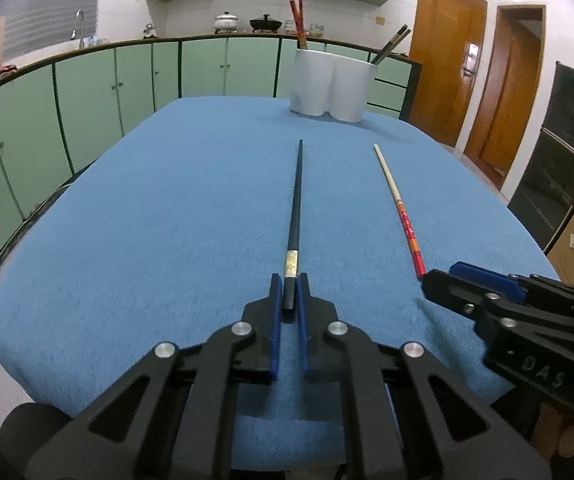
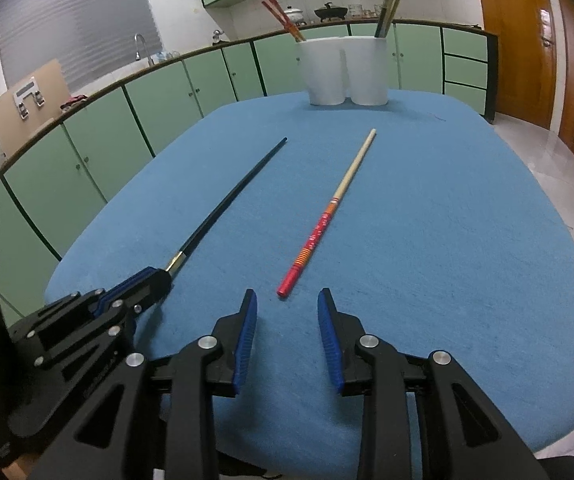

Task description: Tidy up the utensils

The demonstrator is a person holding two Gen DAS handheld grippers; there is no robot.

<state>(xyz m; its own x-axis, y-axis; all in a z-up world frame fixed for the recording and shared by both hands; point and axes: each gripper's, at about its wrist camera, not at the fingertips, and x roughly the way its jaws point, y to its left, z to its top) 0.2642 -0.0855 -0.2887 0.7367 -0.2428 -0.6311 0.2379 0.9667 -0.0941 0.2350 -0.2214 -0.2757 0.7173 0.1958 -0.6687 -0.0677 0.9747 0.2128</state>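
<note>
left gripper (image 1: pixel 289 294) around black chopstick (image 1: pixel 296 196)

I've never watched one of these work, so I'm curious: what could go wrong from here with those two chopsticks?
1. The left hand-held gripper pinches the black chopstick at its very end, so the long free part may swing or slip when lifted.
2. The right hand-held gripper is open just short of the red chopstick; closing could nudge or roll it.
3. The holder has two cups, already sorted by colour.

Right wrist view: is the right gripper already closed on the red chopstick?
No, the right gripper is open, and the red chopstick lies on the blue tablecloth with its end just ahead of the fingers.
</note>
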